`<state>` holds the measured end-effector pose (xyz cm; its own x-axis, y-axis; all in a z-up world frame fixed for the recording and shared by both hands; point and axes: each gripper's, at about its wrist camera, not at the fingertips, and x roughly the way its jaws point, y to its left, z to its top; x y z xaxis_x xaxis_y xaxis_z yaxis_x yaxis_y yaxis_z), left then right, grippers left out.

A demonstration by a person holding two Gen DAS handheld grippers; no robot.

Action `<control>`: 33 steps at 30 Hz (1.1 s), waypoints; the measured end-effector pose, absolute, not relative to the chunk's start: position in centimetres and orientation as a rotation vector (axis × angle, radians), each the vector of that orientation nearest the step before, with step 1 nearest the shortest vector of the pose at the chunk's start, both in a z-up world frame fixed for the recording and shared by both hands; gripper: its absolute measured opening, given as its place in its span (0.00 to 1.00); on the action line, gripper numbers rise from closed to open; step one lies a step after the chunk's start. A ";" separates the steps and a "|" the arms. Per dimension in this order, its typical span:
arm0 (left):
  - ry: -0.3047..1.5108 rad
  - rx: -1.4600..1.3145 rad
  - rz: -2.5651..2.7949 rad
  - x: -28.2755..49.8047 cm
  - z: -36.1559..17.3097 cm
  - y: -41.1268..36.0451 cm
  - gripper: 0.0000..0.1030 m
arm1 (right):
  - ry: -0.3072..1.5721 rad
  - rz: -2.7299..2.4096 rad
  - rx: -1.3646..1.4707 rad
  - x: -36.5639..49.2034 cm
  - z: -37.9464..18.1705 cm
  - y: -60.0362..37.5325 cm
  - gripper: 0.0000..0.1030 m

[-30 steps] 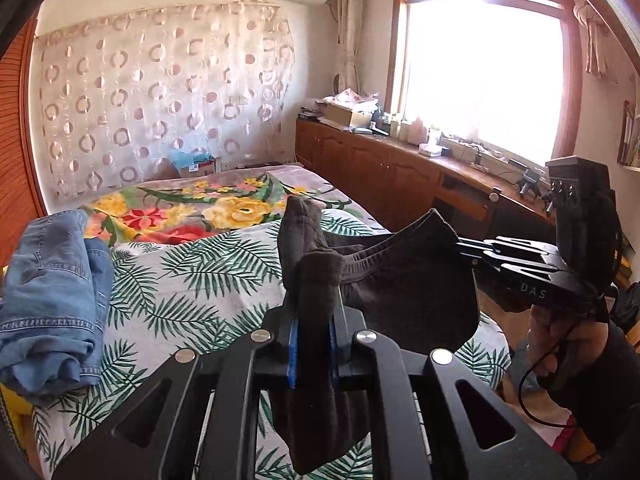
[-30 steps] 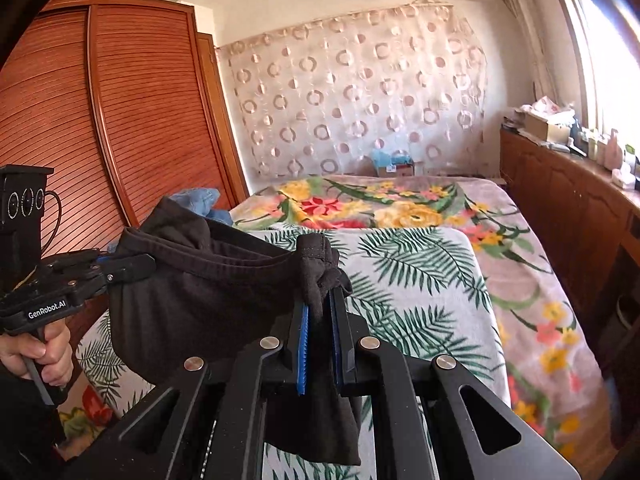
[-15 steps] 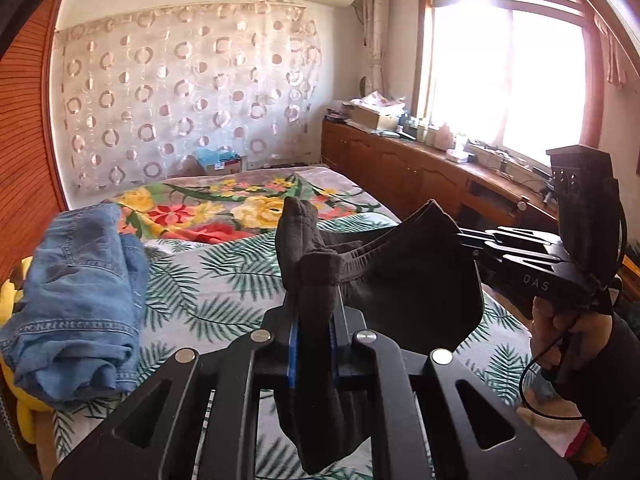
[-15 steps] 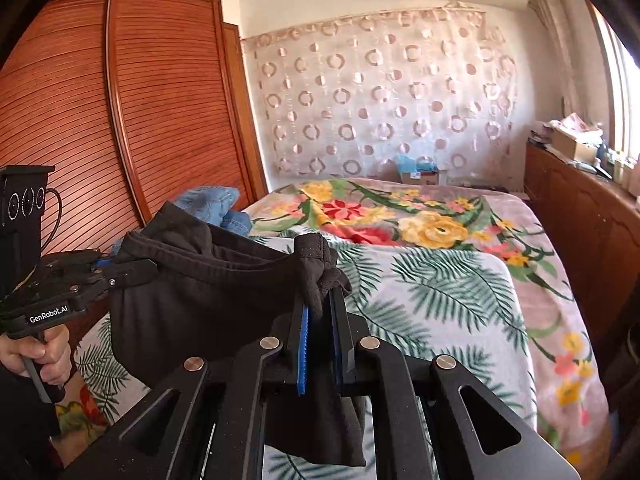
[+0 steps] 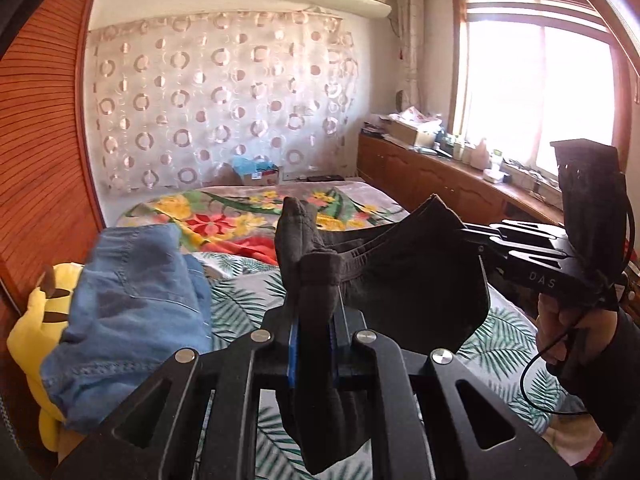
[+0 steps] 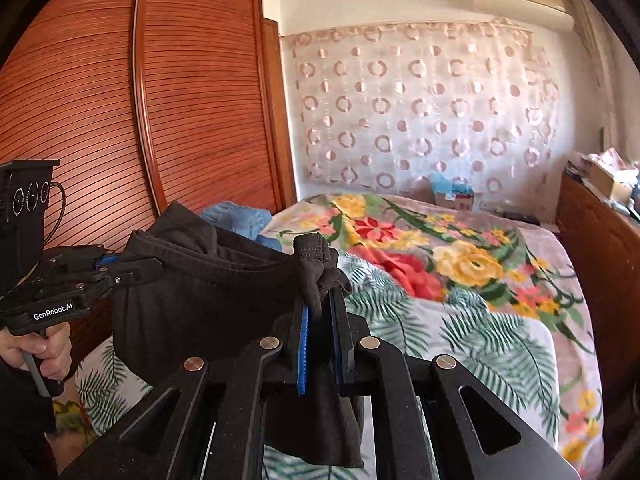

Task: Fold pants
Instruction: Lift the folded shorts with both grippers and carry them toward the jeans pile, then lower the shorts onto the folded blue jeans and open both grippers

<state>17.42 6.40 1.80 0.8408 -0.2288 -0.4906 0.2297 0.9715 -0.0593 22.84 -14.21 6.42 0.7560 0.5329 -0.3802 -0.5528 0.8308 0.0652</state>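
The dark pants (image 5: pixel 408 276) are held up in the air over the bed (image 5: pixel 240 300), stretched between the two grippers by the waistband, with the rest of the fabric sagging in a pouch underneath. So the step in hand looks like the carry/spread bit: picked up, not yet laid flat. Next move probably calls for the pants to be lowered onto the leafy part of the bedspread near the bed's front edge and pulled taut so a clean fold line can be made.

The left gripper (image 5: pixel 314 320) is clamped nearly shut on a bunched wad of waistband, cloth sticking up above the blue pads (image 5: pixel 293 344) and hanging below. Same deal with the right gripper (image 6: pixel 320 320): fingers narrow, pinched on the other end of the band.

Further out, a pile of blue jeans (image 5: pixel 128 320) is parked at the bed's left edge, on top of a yellow plush toy (image 5: pixel 28 332). A wardrobe (image 6: pixel 120 120) stands beyond.
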 end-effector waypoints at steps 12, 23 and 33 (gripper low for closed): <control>0.516 -0.011 -0.100 20.0 2.3 12.4 0.12 | 0.355 0.662 -0.144 28.6 7.3 -9.6 0.09; 0.490 -0.026 0.005 20.4 3.0 16.5 0.12 | 0.295 0.737 -0.251 31.7 8.3 -6.2 0.09; 0.521 -0.088 0.075 21.1 0.4 20.4 0.12 | 0.279 0.780 -0.426 35.1 7.8 -2.4 0.09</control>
